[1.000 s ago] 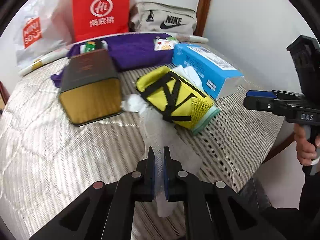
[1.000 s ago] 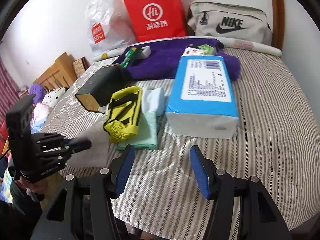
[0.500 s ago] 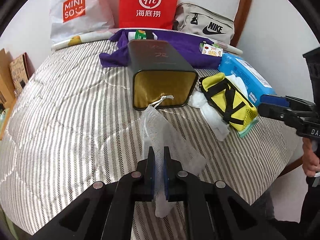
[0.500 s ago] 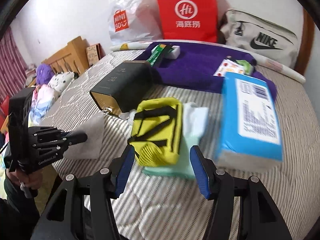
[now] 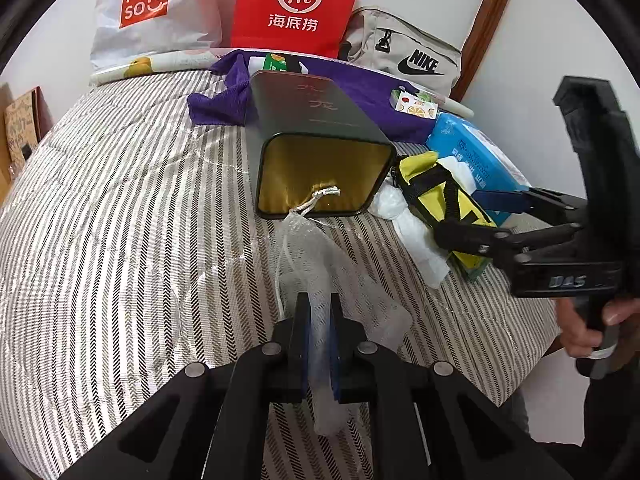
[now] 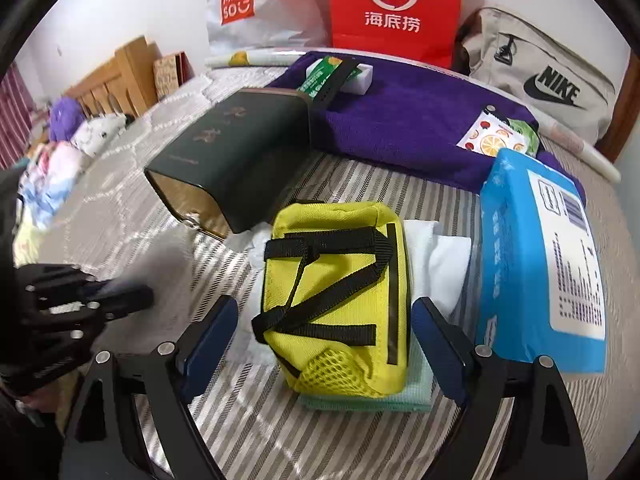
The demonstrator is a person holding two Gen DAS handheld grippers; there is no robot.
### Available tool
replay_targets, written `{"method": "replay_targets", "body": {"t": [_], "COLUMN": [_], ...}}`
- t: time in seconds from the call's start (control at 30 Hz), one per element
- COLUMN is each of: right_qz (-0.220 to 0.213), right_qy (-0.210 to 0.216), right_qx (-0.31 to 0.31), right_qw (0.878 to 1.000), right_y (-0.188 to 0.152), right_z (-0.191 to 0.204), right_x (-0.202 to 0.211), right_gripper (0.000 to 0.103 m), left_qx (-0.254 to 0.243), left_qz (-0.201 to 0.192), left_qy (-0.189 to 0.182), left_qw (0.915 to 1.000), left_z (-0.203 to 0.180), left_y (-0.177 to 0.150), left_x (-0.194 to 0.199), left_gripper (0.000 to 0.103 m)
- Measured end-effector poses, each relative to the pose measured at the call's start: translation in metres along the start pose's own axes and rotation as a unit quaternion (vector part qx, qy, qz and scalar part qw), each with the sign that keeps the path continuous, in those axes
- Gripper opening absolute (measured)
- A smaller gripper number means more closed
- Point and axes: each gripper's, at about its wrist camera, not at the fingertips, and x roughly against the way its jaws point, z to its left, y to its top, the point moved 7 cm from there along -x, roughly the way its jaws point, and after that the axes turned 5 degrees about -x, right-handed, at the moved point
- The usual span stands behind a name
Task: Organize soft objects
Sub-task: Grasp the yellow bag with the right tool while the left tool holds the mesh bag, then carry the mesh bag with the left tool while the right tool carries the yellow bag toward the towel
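both grippers are working: my left gripper (image 5: 319,322) is pinching the mesh bag (image 5: 308,248), my right gripper (image 6: 324,344) has just been opening, fingers apart around the yellow pouch (image 6: 336,292).

Soft, even daylight is filling both views, casting only faint shadows under the tin (image 5: 320,148) and pouch (image 6: 336,300). The fisheye lens is bending the striped bedspread (image 5: 120,220) and darkening the corners. In the right wrist view, the left gripper (image 6: 132,298) is blurring; glare is whitening the wall (image 5: 532,52).
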Motion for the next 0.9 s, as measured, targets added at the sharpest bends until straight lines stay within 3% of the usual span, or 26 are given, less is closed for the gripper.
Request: {"method": "replay_targets", "body": {"t": [0.1,0.13,0.27,0.57,0.77,0.87,0.9], "right_qz": [0.007,0.001,-0.012,-0.044,-0.052,-0.050,-0.049], "right_qy": [-0.012,-0.021,-0.002,0.033,0.026,0.022,0.020], "right_qx": [0.000,0.004,0.004,-0.001,-0.015,-0.035,-0.040], "right_qw": [1.000,1.000,1.000,0.999,0.998,0.998,0.998], "right_y": [0.000,0.000,0.000,-0.019,-0.046,-0.060,-0.065], "right_z": [-0.001,-0.001,-0.003,-0.013,-0.036,-0.052,-0.057], "right_x": [-0.009,-0.009,0.005,0.052,0.071,0.075,0.076], "right_gripper": [0.086,0.078,0.068,0.068,0.068,0.068,0.068], "left_qx": [0.002,0.002,0.001,-0.003,-0.001,-0.003,-0.004], "left_qz": [-0.001,-0.001,0.000,0.003,0.011,0.013,0.013], "left_qy": [-0.003,-0.003,0.001,0.002,0.013,0.017,0.017], "left_qw": [1.0000,1.0000,1.0000,1.0000,0.9999,0.9998,0.9998], "left_z": [0.000,0.000,-0.001,-0.010,-0.015,-0.016,-0.017], "left_y": [0.000,0.000,0.000,0.003,0.003,0.002,0.002], "left_x": [0.000,0.000,-0.001,0.000,-0.005,-0.002,-0.002], "left_gripper": [0.008,0.009,0.009,0.009,0.010,0.022,0.036]}}
